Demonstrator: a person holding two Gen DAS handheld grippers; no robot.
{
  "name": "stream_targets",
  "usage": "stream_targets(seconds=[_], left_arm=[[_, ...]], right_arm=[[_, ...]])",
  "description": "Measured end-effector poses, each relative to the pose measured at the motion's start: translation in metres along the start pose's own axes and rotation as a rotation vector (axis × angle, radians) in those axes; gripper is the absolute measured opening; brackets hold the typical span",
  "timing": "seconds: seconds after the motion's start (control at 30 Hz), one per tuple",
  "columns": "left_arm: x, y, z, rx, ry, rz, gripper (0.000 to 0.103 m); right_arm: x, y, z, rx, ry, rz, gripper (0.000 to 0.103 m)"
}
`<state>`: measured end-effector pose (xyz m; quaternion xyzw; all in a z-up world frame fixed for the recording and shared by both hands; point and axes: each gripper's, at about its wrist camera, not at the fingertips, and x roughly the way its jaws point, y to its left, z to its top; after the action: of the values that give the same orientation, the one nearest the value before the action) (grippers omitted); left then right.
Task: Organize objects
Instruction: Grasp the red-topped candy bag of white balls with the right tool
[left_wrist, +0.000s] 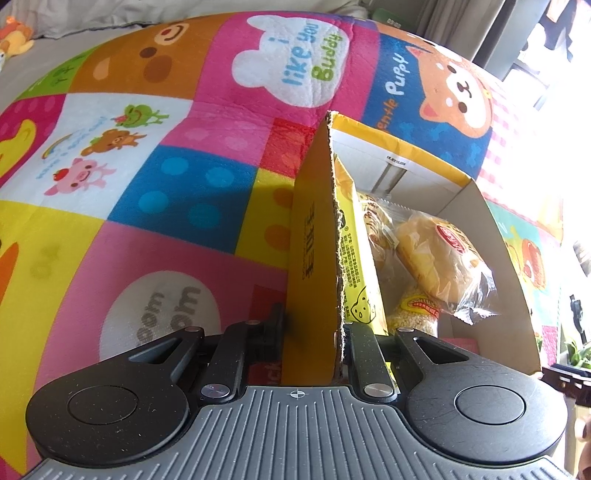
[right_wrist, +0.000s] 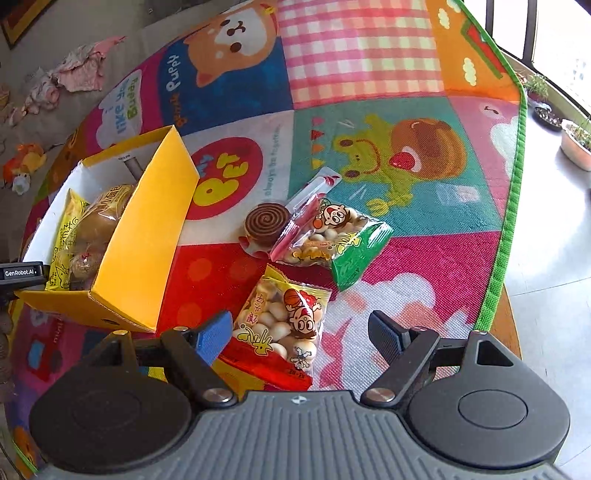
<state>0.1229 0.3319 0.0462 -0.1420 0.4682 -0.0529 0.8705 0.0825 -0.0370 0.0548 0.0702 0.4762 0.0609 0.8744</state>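
Left gripper (left_wrist: 314, 332) clamped on near wall of yellow cardboard box (left_wrist: 314, 236); wrapped buns (left_wrist: 436, 258) inside. Right gripper (right_wrist: 299, 332) spread wide over yellow-red biscuit packet (right_wrist: 282, 325) lying between pads on play mat (right_wrist: 406, 258), not pinched. Green biscuit packet (right_wrist: 332, 236) and swirl snack (right_wrist: 265, 221) just beyond

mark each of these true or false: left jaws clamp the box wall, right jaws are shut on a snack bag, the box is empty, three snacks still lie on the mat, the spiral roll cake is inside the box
1. The left gripper is shut on the yellow cardboard box wall. True.
2. The right gripper is shut on a bag. False: its jaws stand open around the yellow-red biscuit bag.
3. The box is empty. False: it holds a wrapped bun and other packets.
4. Three snacks lie on the play mat. True.
5. The spiral roll cake is in the box. False: it lies on the mat beside the green biscuit bag.
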Motion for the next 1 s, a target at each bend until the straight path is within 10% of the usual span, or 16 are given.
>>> stream_targets(seconds=[0.33,0.53,1.0], left_arm=[[0.0,0.0,0.0,0.0,0.0,-0.001,0.018],[0.0,0.0,0.0,0.001,-0.001,-0.002,0.018],[0.0,0.0,0.0,-0.003,-0.001,-0.005,0.019]], right_arm=[[0.008,-0.024,0.028,0.011,-0.085,-0.054,0.081],[0.019,-0.056,0.056,0.108,-0.159,-0.176,0.047],[0.044,-0.044,0.038,0.011,-0.104,-0.23,0.048]])
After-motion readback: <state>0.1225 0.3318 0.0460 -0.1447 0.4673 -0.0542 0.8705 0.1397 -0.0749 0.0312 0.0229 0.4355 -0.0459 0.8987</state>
